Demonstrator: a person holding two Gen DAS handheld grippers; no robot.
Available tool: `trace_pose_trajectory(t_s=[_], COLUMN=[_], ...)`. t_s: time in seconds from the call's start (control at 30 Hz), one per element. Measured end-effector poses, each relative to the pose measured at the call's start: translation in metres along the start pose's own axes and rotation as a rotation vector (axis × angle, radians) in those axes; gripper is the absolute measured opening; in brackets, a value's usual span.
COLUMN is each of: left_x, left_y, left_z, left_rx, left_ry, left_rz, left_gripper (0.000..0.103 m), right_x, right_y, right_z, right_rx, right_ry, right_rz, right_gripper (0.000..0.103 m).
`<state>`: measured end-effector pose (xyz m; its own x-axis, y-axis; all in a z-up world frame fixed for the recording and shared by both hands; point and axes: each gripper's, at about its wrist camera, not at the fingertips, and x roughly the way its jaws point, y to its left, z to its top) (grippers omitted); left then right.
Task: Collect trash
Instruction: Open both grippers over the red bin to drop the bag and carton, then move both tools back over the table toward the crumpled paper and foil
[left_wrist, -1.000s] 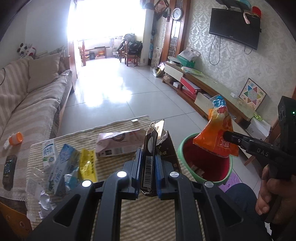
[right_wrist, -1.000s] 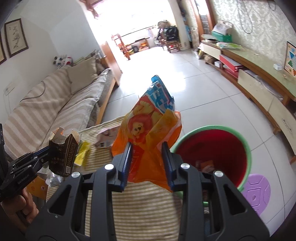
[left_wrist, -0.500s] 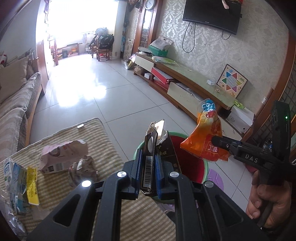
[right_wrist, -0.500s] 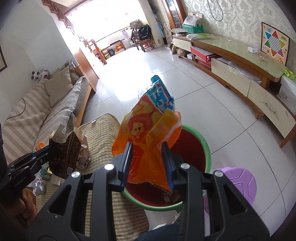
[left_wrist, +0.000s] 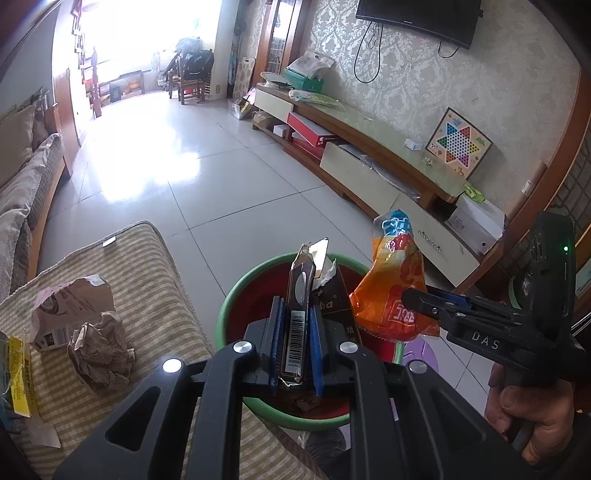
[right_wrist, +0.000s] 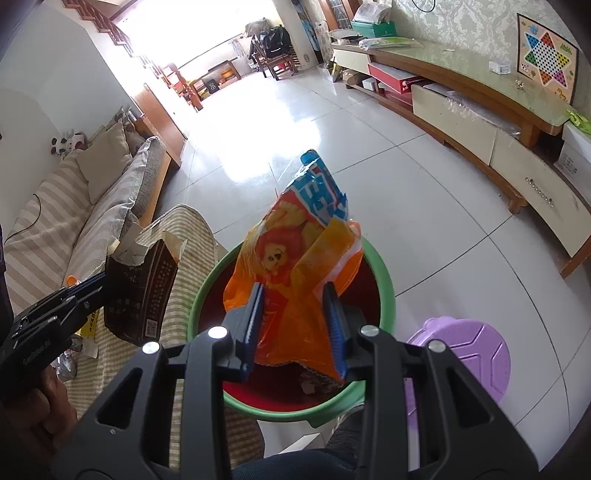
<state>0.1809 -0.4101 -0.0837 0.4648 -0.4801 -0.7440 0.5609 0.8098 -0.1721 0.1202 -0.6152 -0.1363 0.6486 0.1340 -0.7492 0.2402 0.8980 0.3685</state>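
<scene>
both tongs hang right over the bin (left_wrist: 221, 325), left tongs (left_wrist: 293, 354) clamping the carton (left_wrist: 300, 295), right tongs (right_wrist: 295, 325) gripping the snack bag (right_wrist: 295, 258).

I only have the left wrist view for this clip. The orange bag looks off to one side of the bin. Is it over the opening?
Observer: In the right wrist view the orange bag sits right in front of the red inside of the bin, so it appears to be over the opening.
Operator: Is the right hand-held gripper truly clamped on it?
Observer: Yes, the right hand-held gripper has both blue pads pressed on the bag's lower half.
Operator: And the purple patch past the rim?
Observer: A purple stool, standing on the floor beside the bin.
</scene>
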Motion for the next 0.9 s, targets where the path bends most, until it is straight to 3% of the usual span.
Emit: trace_pose_trajectory(t_s=[0.17, 0.23, 0.27, 0.57, 0.73, 0.9], left_x=[0.004, 0.001, -0.002, -0.028, -0.052, -0.086], left_y=[0.001, 0.004, 0.005, 0.019, 0.032, 0.06], left_z=[0.001, 0.001, 0.002, 0.004, 0.002, -0.011], left_rx=[-0.016, -0.031, -0.034, -0.075, -0.06, -0.096], left_ry=[0.002, -0.015, -0.029, -0.09, -0.114, -0.138], left_rz=[0.009, 0.016, 0.024, 0.085, 0.168, 0.21], left_gripper=[0.015, 0.042, 0.056, 0.095, 0.095, 0.095], right_x=[0.005, 0.004, 0.002, -0.007, -0.016, -0.022], right_y=[-0.001, -0.001, 0.0, 0.009, 0.037, 0.079], right_z=[0.005, 0.006, 0.006, 0.008, 0.008, 0.002], right_rx=[-0.016, -0.024, -0.028, -0.049, -0.103, -0.164], right_ry=[0.01, 0.0, -0.007, -0.029, -0.044, -0.053], right_rz=[0.003, -0.007, -0.014, -0.028, -0.051, -0.044], right_gripper=[0.039, 0.057, 0.061, 0.086, 0.098, 0.098])
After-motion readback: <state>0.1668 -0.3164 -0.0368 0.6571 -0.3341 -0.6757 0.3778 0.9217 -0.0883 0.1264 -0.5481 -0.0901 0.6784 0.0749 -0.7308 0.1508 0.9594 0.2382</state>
